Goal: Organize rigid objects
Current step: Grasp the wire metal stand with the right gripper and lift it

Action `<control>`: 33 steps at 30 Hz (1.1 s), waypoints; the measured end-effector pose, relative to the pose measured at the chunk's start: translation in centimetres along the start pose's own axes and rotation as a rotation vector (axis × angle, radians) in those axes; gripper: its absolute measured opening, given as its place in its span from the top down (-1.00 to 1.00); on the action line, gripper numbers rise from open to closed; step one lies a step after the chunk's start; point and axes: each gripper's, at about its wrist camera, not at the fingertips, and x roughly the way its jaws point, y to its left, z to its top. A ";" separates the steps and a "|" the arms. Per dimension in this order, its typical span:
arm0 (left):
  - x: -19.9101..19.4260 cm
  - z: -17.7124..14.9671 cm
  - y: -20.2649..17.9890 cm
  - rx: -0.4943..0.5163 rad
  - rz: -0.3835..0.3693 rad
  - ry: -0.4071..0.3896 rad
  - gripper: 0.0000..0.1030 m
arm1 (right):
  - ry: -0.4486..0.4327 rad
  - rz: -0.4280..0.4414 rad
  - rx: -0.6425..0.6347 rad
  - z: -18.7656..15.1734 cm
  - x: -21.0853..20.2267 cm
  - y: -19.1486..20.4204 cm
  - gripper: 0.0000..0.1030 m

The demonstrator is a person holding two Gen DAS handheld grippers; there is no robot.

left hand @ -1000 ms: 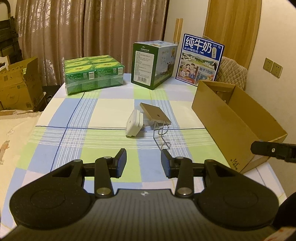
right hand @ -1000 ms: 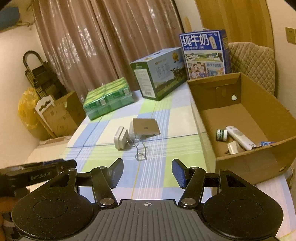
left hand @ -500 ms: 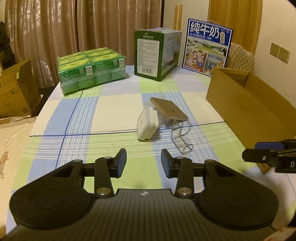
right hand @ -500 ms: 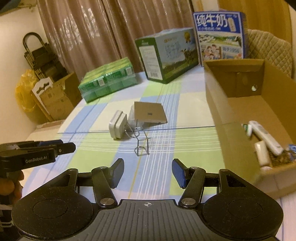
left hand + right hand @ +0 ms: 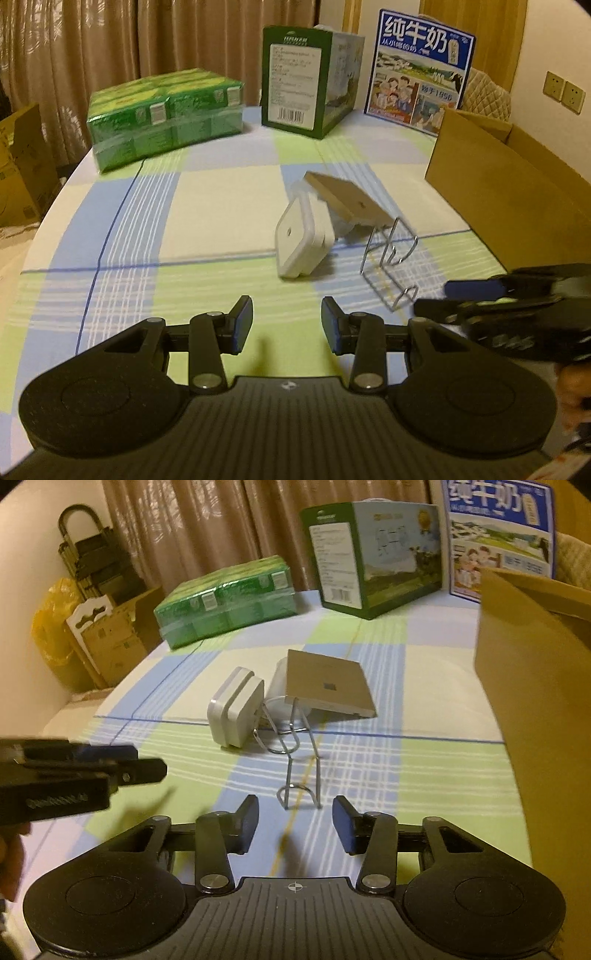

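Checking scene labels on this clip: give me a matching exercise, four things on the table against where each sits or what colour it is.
Things:
1. white adapter
2. wire stand
3. green shrink-wrapped pack
4. brown cardboard box

Descriptions:
A. at the table's right edge, plain tan wall facing the cameras
B. far left of the table, near the curtain
C. bare metal, nearest the right gripper's open fingers
D. standing on edge just left of the flat tan square

Pairs: 1-D, 2-C, 3-B, 4-A
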 end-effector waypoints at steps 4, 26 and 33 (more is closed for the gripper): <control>0.5 0.4 0.2 -0.021 -0.013 0.001 0.32 | 0.003 -0.023 -0.053 0.1 1.7 0.4 0.31; 0.9 0.4 0.2 -0.043 -0.028 0.018 0.32 | 0.014 0.135 0.490 -1.6 -1.7 -6.6 0.36; 1.0 0.3 0.1 -0.036 -0.030 0.017 0.32 | -0.043 -0.039 0.176 -2.1 -3.1 -4.8 -0.34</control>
